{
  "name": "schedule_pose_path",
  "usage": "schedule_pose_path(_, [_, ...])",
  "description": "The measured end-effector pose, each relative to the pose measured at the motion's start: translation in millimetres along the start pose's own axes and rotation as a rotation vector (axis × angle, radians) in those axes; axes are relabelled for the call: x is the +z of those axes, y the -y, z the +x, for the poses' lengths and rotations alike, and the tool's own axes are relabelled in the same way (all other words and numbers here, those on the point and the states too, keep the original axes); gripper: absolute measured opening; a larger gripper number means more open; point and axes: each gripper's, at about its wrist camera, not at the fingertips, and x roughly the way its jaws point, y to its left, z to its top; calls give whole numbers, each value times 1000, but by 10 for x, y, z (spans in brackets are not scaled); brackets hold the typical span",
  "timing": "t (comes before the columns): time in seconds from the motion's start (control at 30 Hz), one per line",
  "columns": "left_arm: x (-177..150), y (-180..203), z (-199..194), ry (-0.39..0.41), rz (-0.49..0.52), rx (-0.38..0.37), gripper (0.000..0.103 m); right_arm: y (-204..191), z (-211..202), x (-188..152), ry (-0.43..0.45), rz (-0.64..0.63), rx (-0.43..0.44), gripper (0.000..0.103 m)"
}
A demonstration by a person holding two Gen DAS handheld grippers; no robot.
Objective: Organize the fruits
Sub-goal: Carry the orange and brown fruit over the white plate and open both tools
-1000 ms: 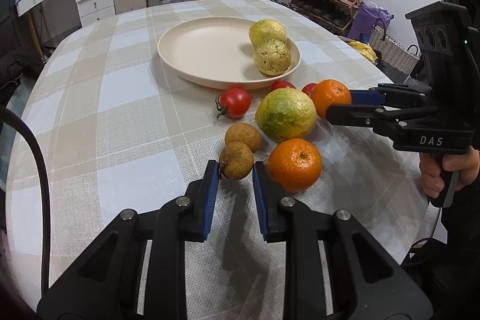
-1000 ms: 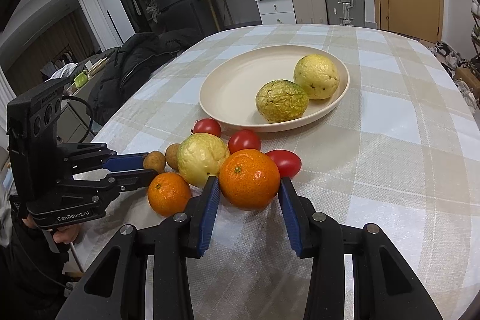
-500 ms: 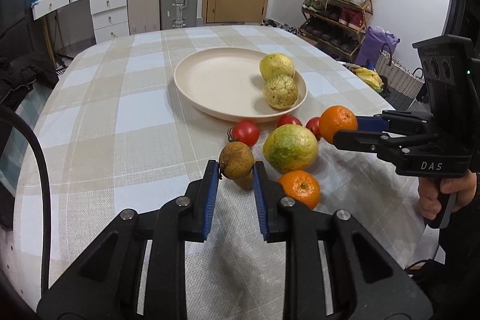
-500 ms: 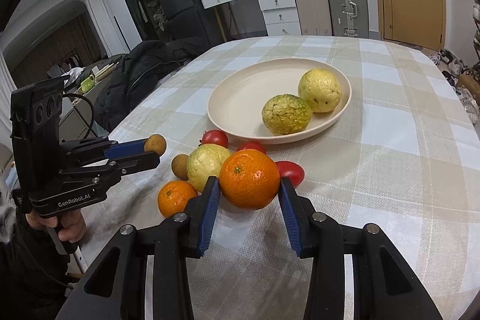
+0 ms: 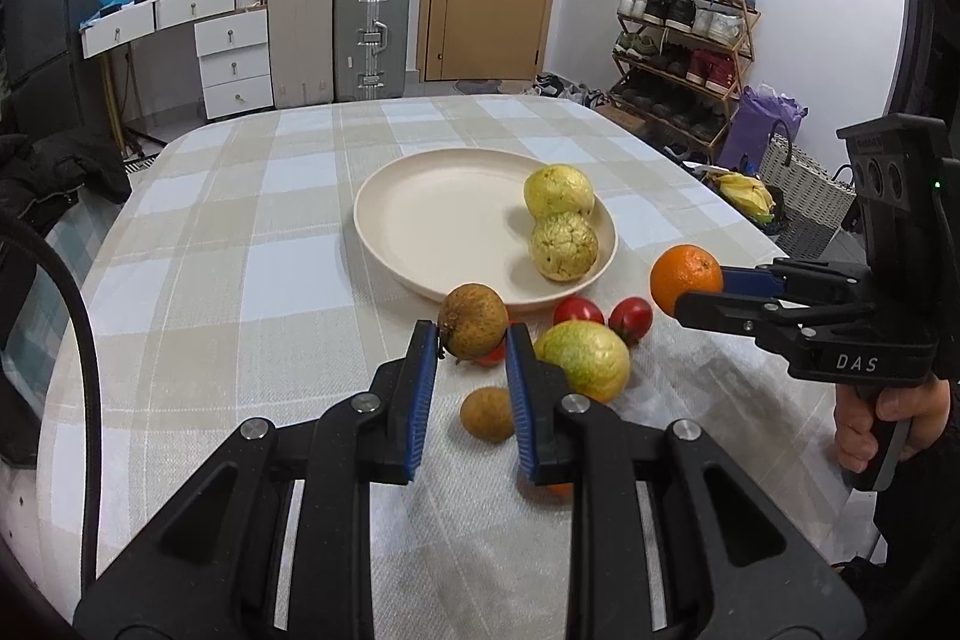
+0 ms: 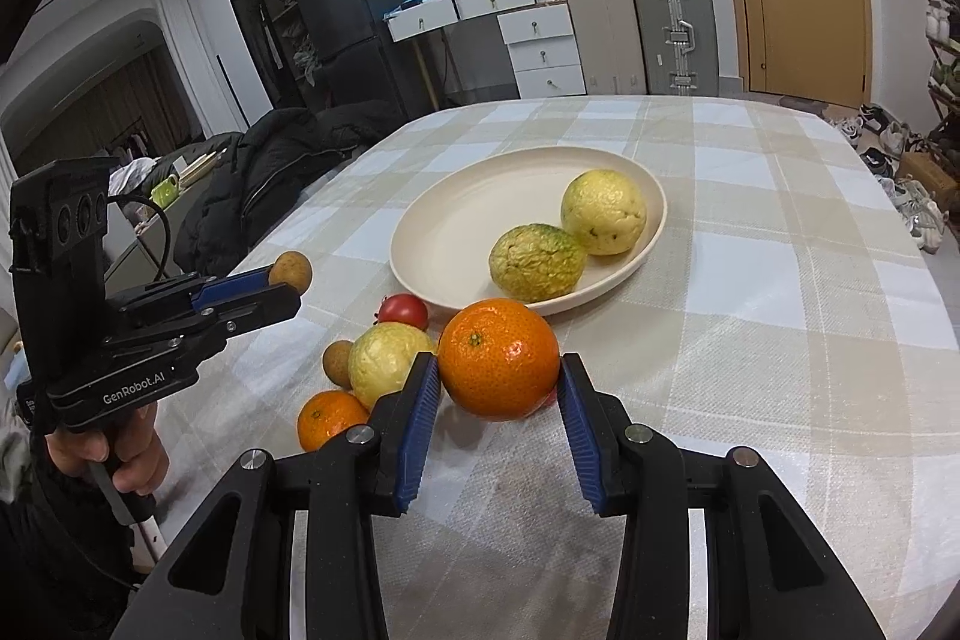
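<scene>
While the left claw (image 5: 467, 340) grips a small brown fruit (image 5: 472, 321) above the near tabletop (image 5: 240, 250) and the right claw (image 6: 497, 382) clamps an orange (image 6: 498, 358) over the loose pile at the near edge, both loads look bound for the plate (image 5: 432, 232) mid-tabletop. To place them well, I would carry each high over the tomatoes (image 5: 630, 319), lower onto the plate's bare left half, clear of its two pale fruits (image 5: 558, 191), and open only once seated. Left and far sides lie open.
</scene>
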Motion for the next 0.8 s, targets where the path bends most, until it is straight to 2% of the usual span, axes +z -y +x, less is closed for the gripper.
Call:
schedule_pose_path(0.2, [77,20,107,13,-2,11,21,52,-83,97,54,-5,-46,41])
schedule_pose_path(0.8, [425,72,452,52,12,50,21,275,67,522,60,23,-82,41])
